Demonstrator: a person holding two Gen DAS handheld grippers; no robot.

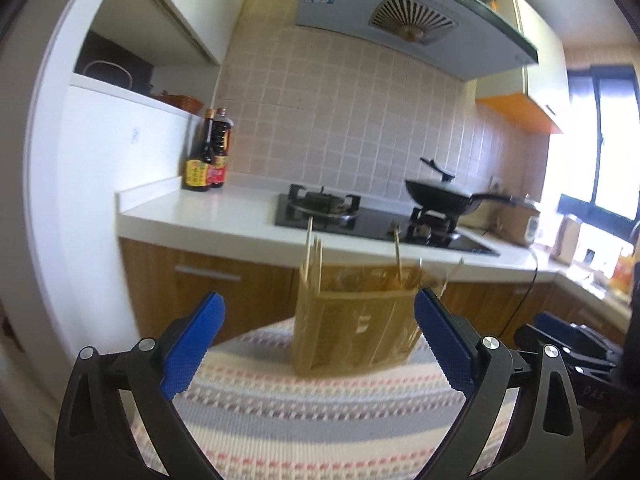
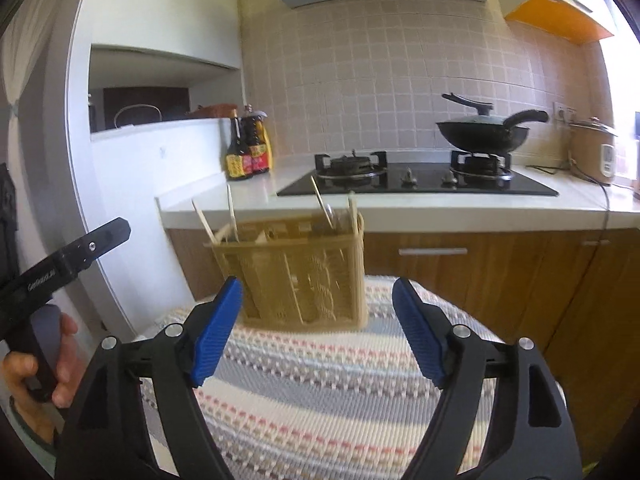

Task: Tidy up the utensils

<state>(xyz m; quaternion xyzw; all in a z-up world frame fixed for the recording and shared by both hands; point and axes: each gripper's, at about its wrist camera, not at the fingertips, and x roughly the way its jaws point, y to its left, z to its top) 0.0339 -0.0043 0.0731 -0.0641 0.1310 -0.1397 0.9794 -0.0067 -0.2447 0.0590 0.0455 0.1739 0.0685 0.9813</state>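
A tan slatted utensil holder (image 1: 354,328) stands near the far edge of a table covered with a striped woven cloth (image 1: 320,412). Several wooden chopsticks (image 1: 314,256) stick up out of it. The holder also shows in the right wrist view (image 2: 296,272), with chopsticks (image 2: 231,212) and a metal utensil inside. My left gripper (image 1: 318,336) is open and empty, just short of the holder. My right gripper (image 2: 318,326) is open and empty, just in front of the holder. The left gripper's body (image 2: 60,256) and the hand holding it show at the left of the right wrist view.
Behind the table runs a white kitchen counter (image 2: 248,196) with a black gas hob (image 2: 416,180), a lidded wok (image 2: 484,132), two sauce bottles (image 2: 248,148) and a rice cooker (image 2: 592,152). Wooden cabinets (image 2: 480,268) stand below. A range hood (image 1: 400,12) hangs above.
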